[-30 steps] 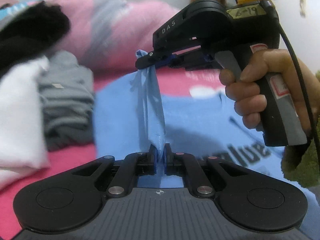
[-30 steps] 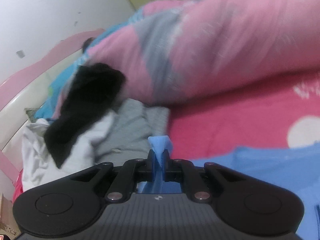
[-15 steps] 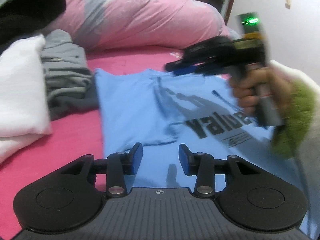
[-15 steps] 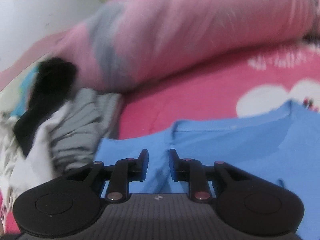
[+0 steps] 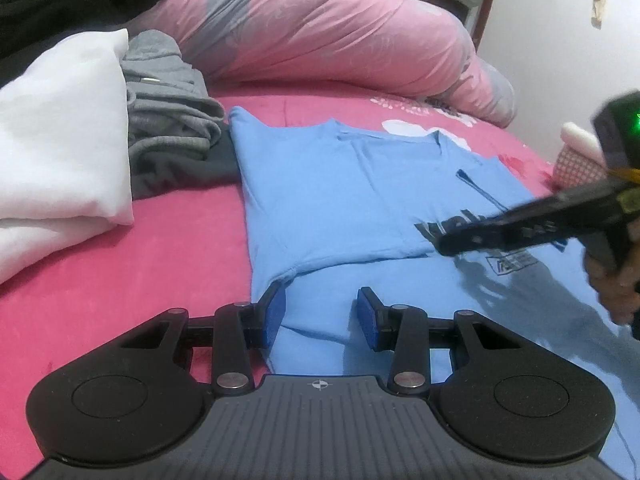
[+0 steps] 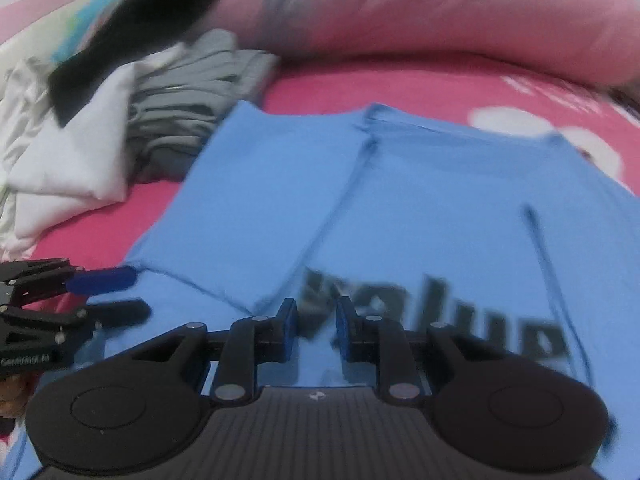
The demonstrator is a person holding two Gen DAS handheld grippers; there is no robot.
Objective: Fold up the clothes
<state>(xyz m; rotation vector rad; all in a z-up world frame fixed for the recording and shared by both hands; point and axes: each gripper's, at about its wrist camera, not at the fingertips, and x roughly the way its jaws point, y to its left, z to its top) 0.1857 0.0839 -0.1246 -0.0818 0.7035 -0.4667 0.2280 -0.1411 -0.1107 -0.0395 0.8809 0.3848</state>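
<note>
A light blue T-shirt with dark lettering lies flat on the pink bedsheet, its left sleeve folded in over the chest. My left gripper hovers open just above the shirt's lower left part, nothing between its blue pads. My right gripper is open over the lettering on the shirt. In the left wrist view the right gripper comes in from the right, blurred, held by a hand. The left gripper shows at the left edge of the right wrist view, jaws apart.
Folded grey clothes, a white folded garment and a black garment are stacked at the left. A large pink and grey duvet lies along the back. The pink sheet is bare left of the shirt.
Both grippers were shut on the blue sleeve and held it up; they let go, the sleeve now lies folded on the shirt, and both have drawn back toward the shirt's lower part.
</note>
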